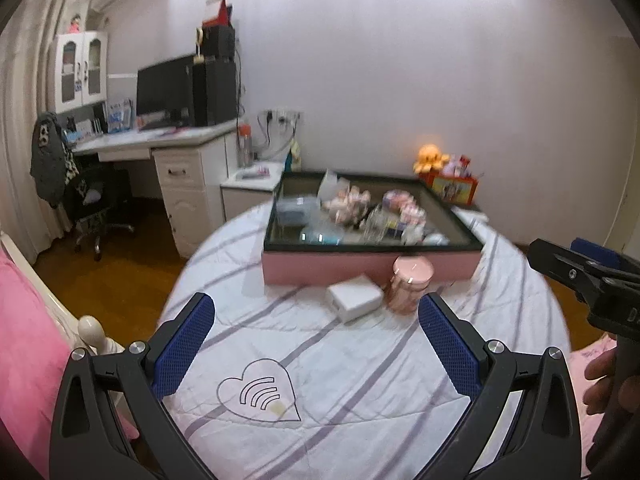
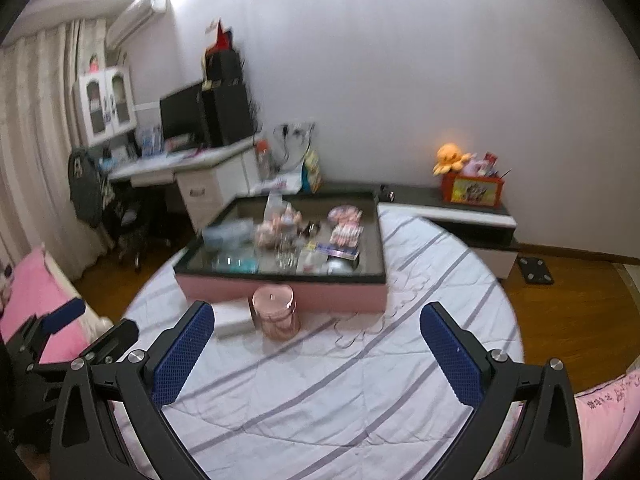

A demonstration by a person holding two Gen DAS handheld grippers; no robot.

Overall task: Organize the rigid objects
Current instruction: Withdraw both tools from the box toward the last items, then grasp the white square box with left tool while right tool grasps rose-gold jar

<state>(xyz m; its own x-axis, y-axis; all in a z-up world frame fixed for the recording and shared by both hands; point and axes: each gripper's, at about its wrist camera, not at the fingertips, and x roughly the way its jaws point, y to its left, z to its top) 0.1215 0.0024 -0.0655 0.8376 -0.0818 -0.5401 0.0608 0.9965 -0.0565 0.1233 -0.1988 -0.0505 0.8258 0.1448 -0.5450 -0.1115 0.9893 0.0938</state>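
The tray (image 1: 372, 270), pink-sided and crowded with small items, sits on the striped bed (image 1: 320, 360); just before it stand a pink jar (image 1: 410, 284) and a white box (image 1: 354, 298). We judge both stiff, the jar perhaps slippery, best gripped across its sides. Both our left tongs (image 1: 316, 344) and right tongs (image 2: 316, 354) gape wide, empty. No lettering reads clearly.

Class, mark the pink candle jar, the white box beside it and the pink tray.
pink candle jar (image 1: 412, 286), left wrist view, its side.
white box (image 1: 354, 298), left wrist view, its top.
pink tray (image 2: 320, 294), right wrist view, front wall.
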